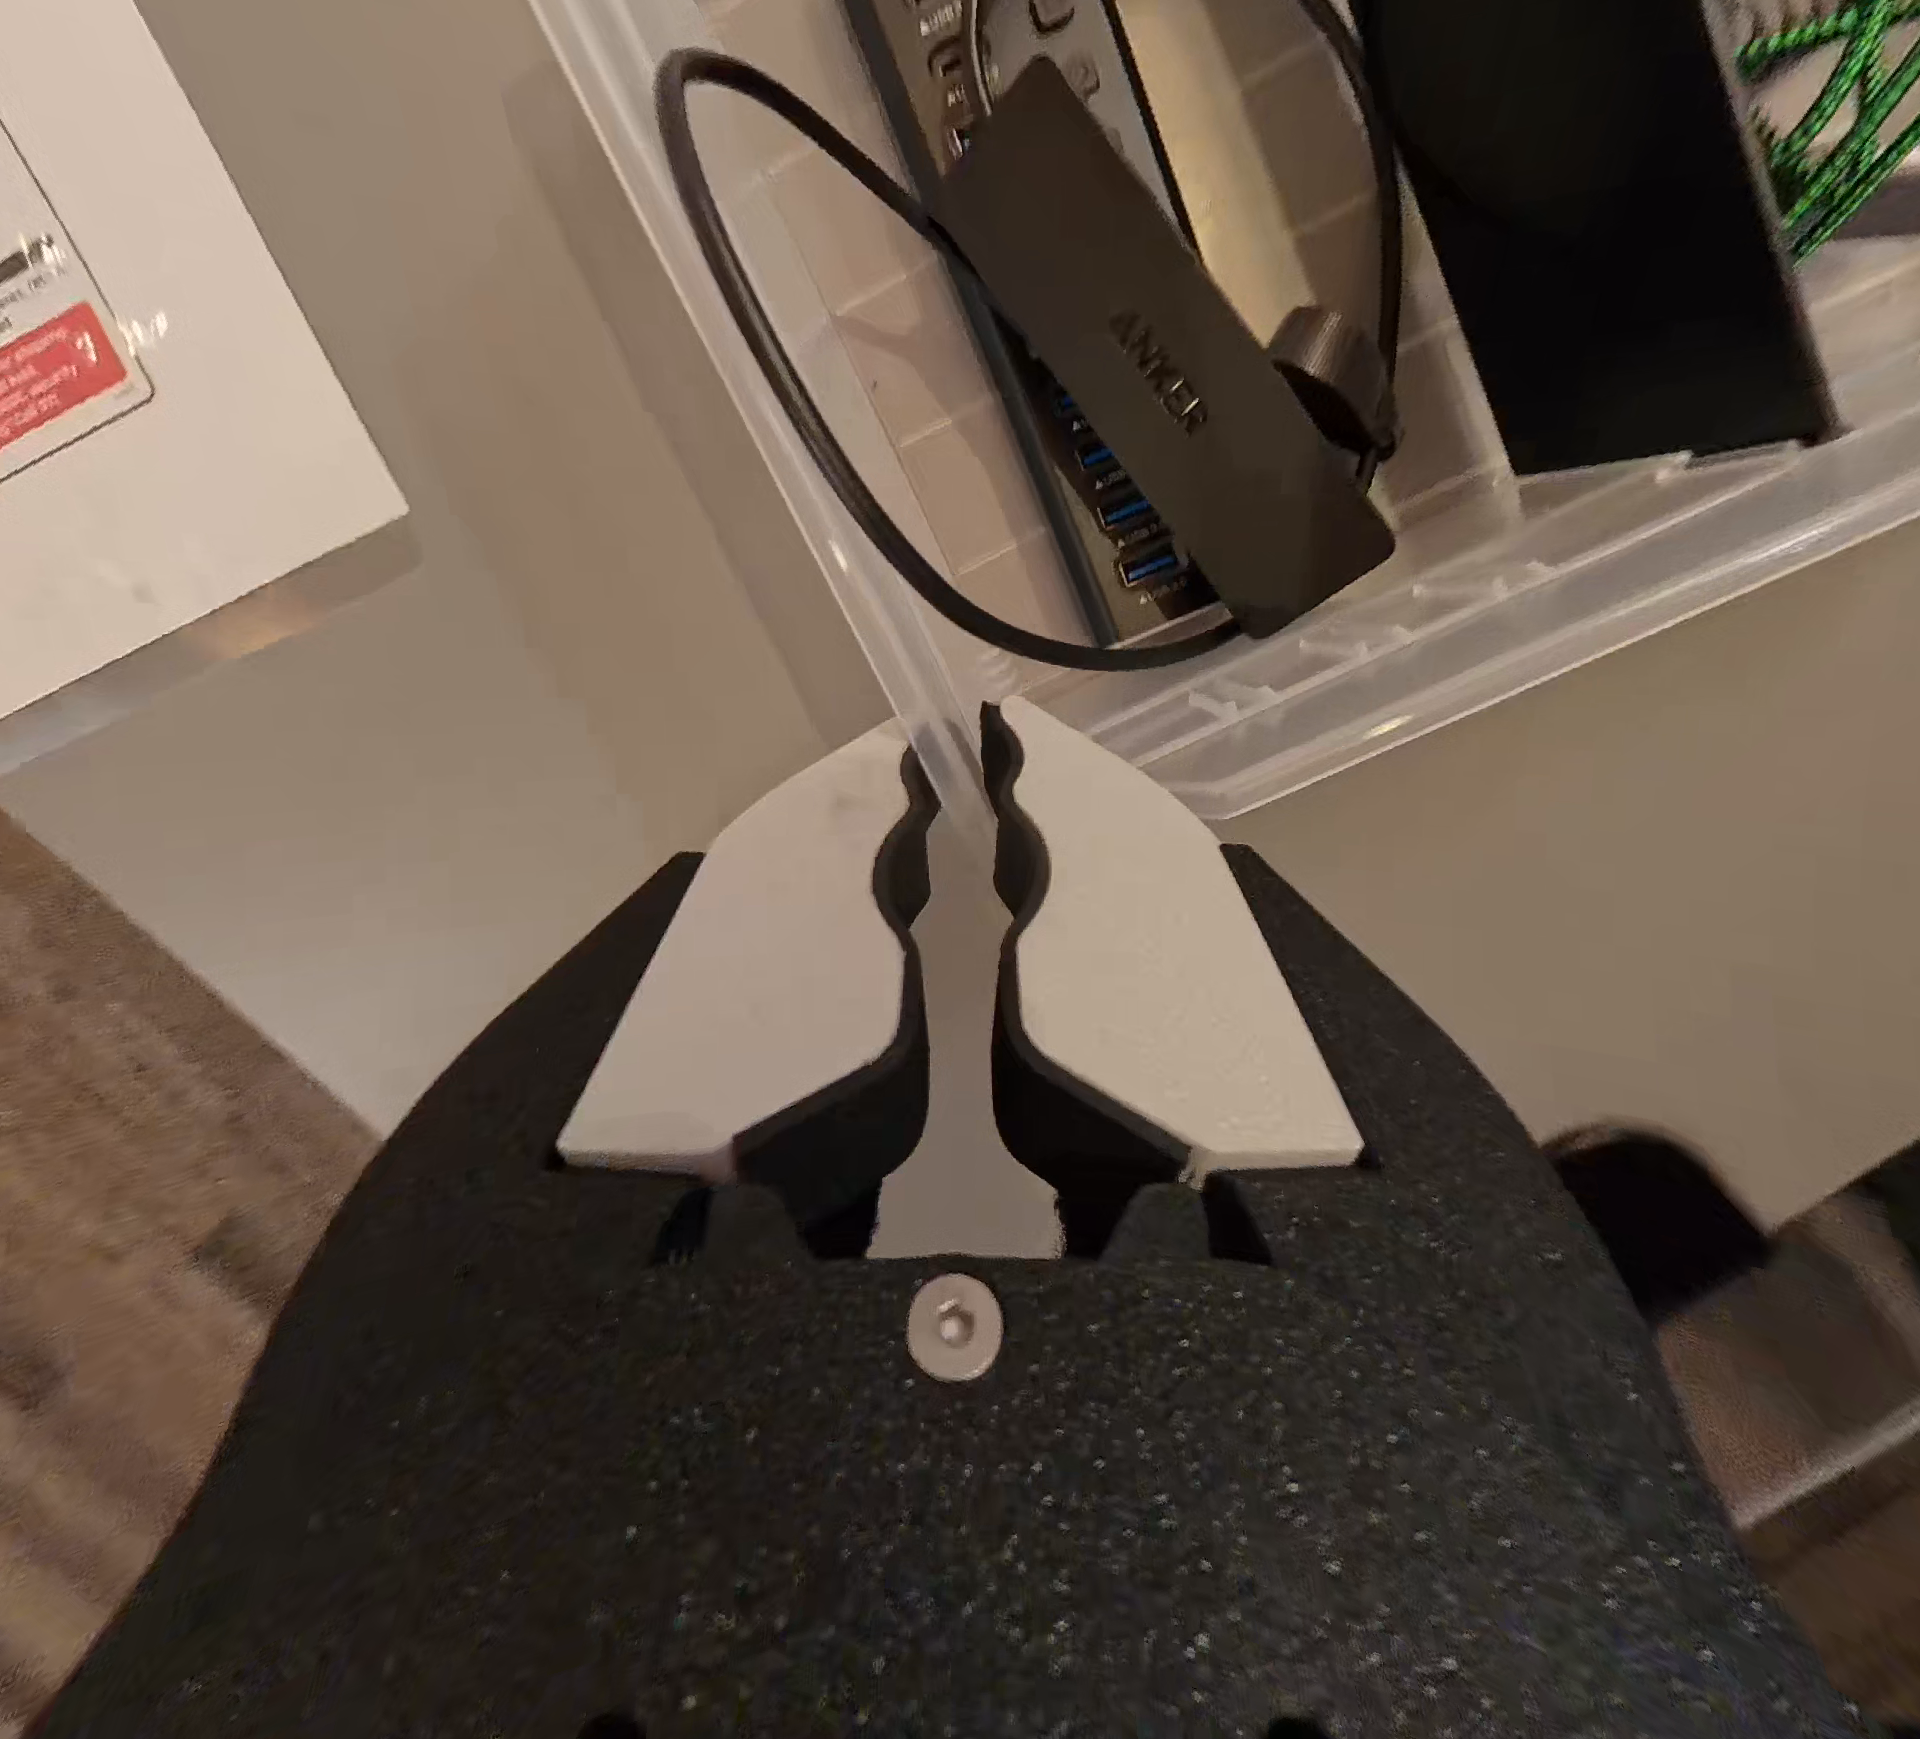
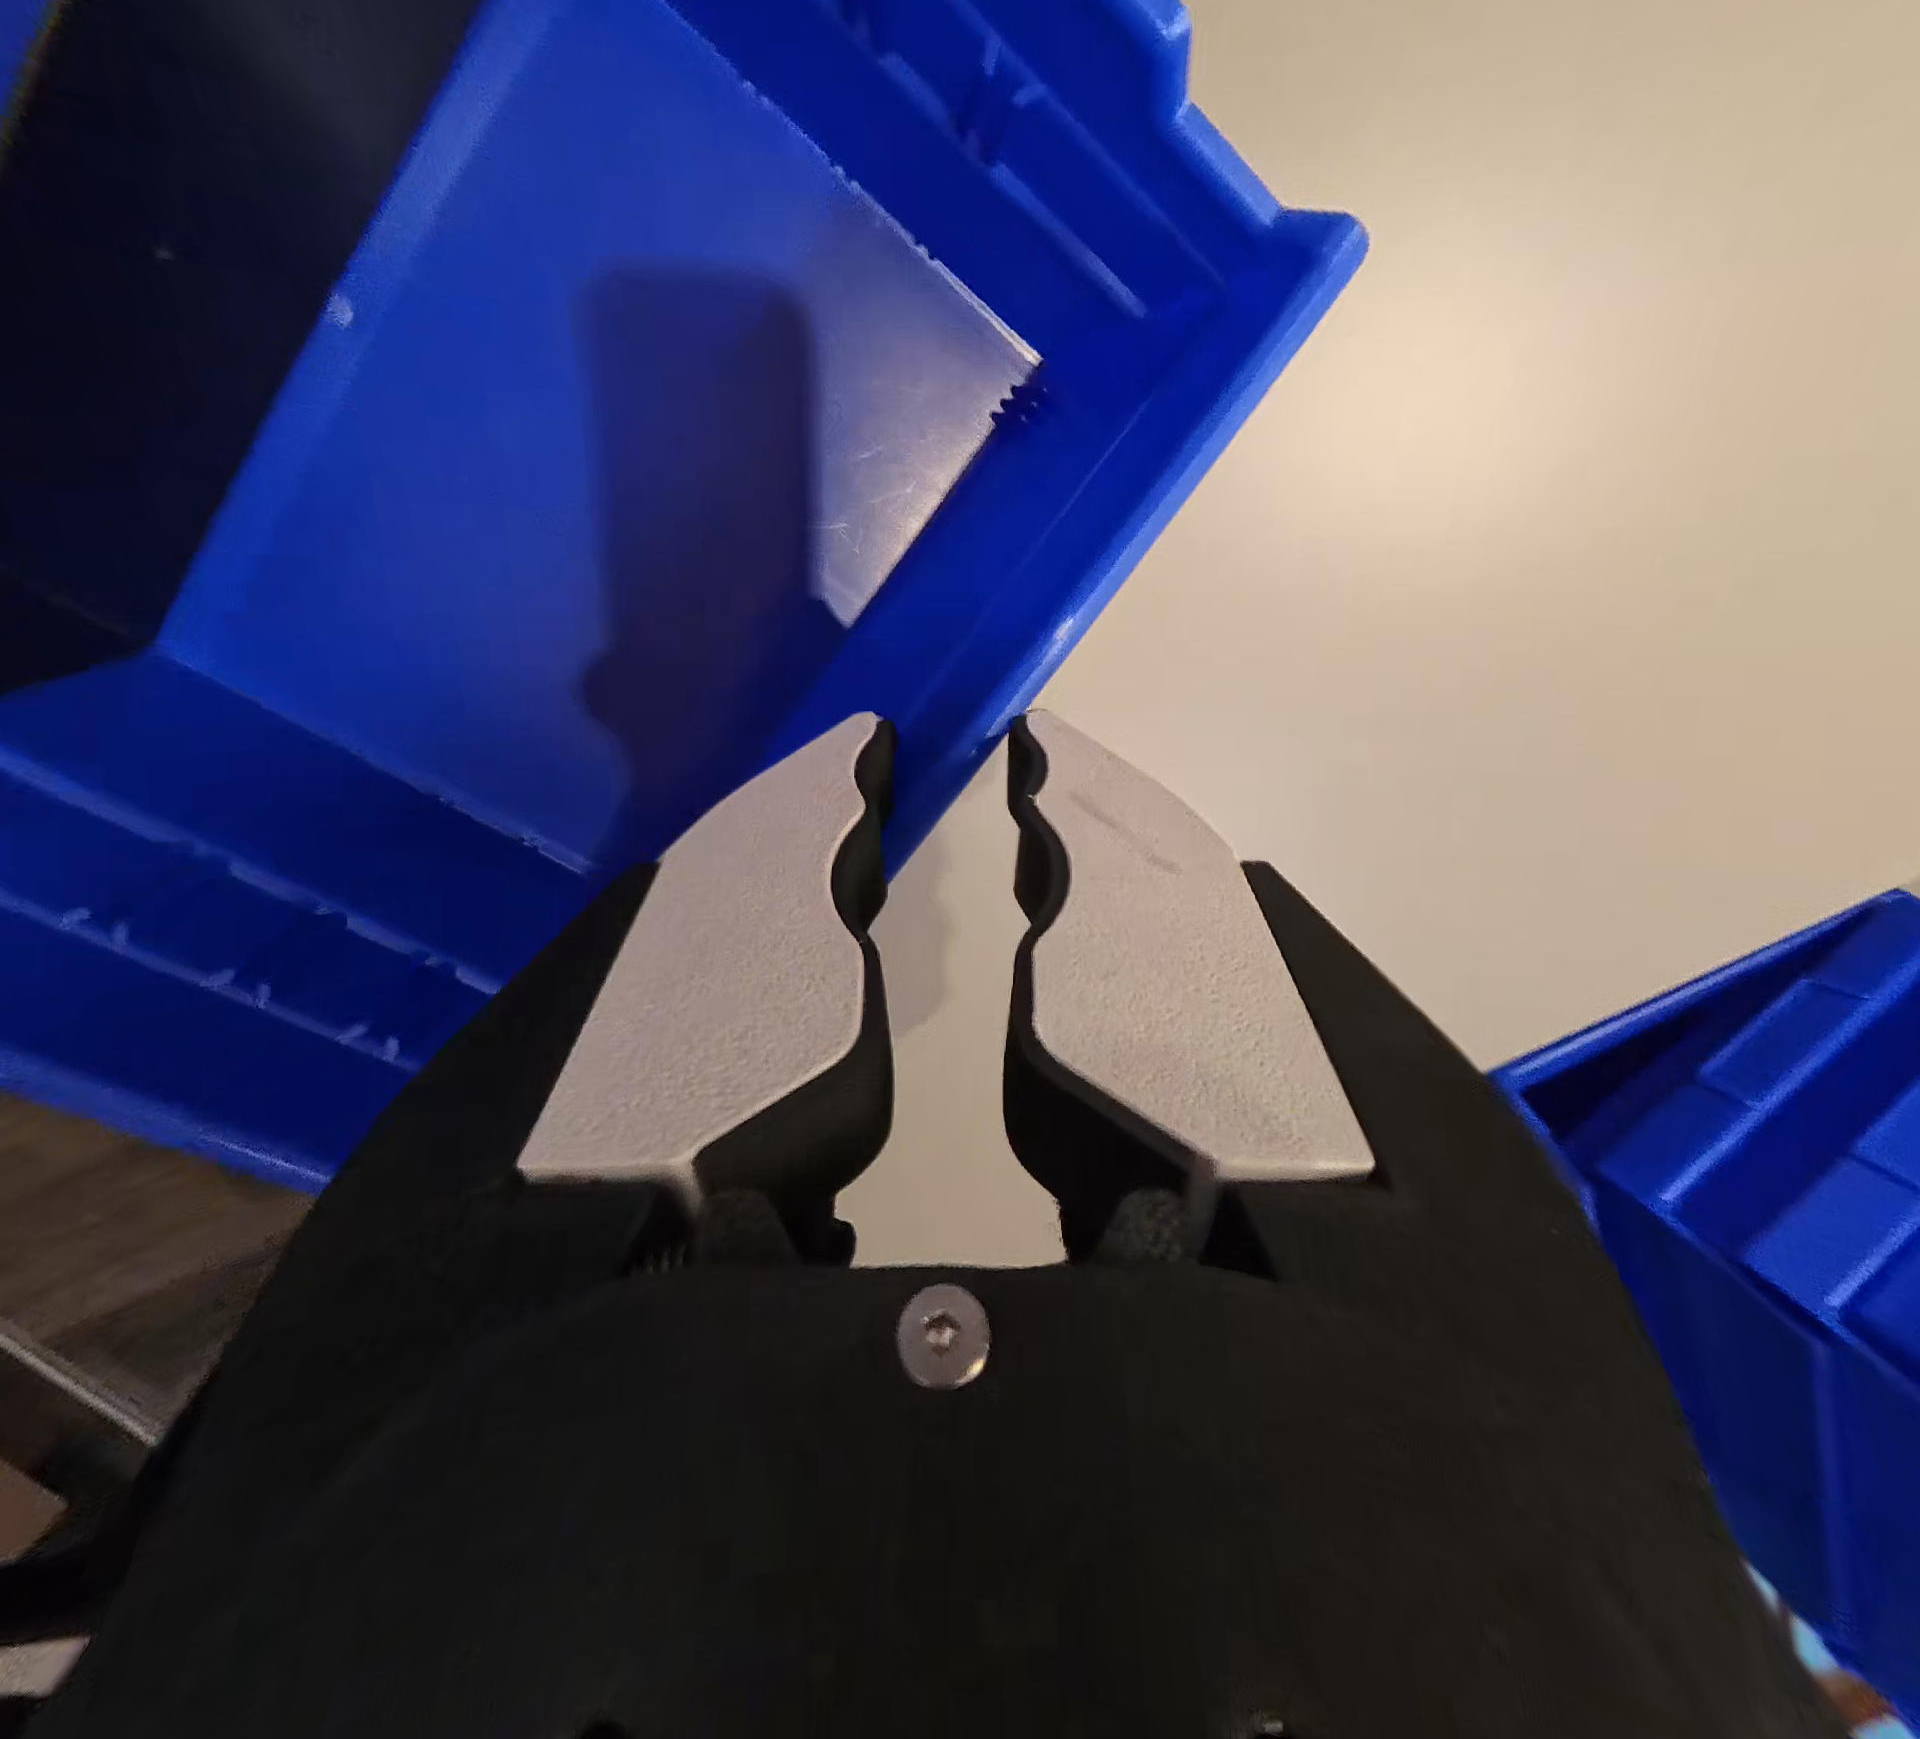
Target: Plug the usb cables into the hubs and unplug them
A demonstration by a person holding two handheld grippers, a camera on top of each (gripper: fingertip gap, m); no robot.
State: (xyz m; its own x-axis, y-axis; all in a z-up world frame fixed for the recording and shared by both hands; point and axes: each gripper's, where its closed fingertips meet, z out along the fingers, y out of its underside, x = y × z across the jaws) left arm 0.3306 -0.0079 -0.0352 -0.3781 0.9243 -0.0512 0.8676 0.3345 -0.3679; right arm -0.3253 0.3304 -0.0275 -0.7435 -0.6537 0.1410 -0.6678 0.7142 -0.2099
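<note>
In the left wrist view, a clear plastic bin [image 1: 1558, 588] holds a long dark hub [image 1: 940, 16] with several blue ports. A smaller black hub [image 1: 1153, 339] lies across it, its black cable [image 1: 727, 318] looped around it. My left gripper [image 1: 951, 739] is shut on the bin's near corner rim. In the right wrist view, my right gripper [image 2: 951, 739] is shut on the rim of a blue bin [image 2: 1122, 484]. The bin's inside looks empty apart from a shadow and a shiny patch. No hub or cable shows in that view.
A black box [image 1: 1558, 131] stands in the clear bin beside the hubs, and a green braided cable [image 1: 1829, 79] lies behind it. A white sheet with a red label [image 1: 156, 287] lies at the left. A second blue bin [image 2: 1766, 1222] sits at the lower right on the beige table [image 2: 1558, 442].
</note>
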